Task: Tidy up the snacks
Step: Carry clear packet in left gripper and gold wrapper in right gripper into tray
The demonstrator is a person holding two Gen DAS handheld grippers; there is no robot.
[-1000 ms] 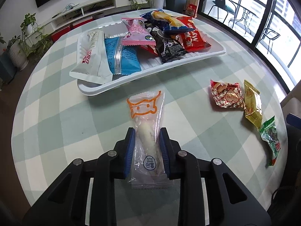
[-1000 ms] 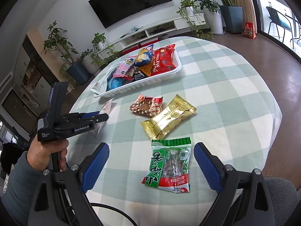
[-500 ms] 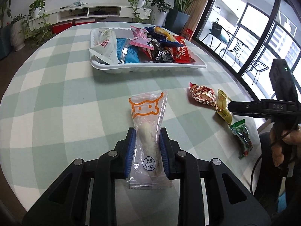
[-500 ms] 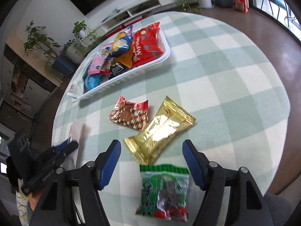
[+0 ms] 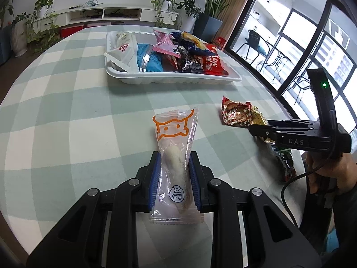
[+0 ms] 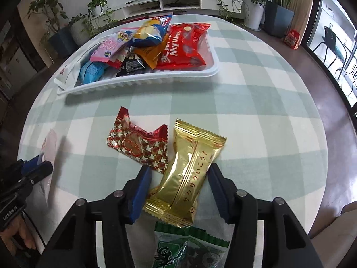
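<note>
- Clear snack packet [image 5: 175, 156]: clamped between the left gripper [image 5: 174, 176] pads, short of the white tray [image 5: 174, 79].
- Gold packet [image 6: 186, 174]: the right gripper [image 6: 178, 189] has advanced since a second ago; its jaws, parted, now straddle it without contact.
- Tray holds red bag [image 6: 183, 44], blue and pink packets.

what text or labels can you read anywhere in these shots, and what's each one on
"Mylikes" on the red bag in the white tray.
"サクサクいこう!" on the gold packet between the open fingers of the right hand-held gripper.
"DAS" on the side of that same gripper in the left wrist view.
"GenRobot.AI" on the left hand-held gripper, which is shut on the clear snack packet.
Print on the other wrappers is too small or blurred.
</note>
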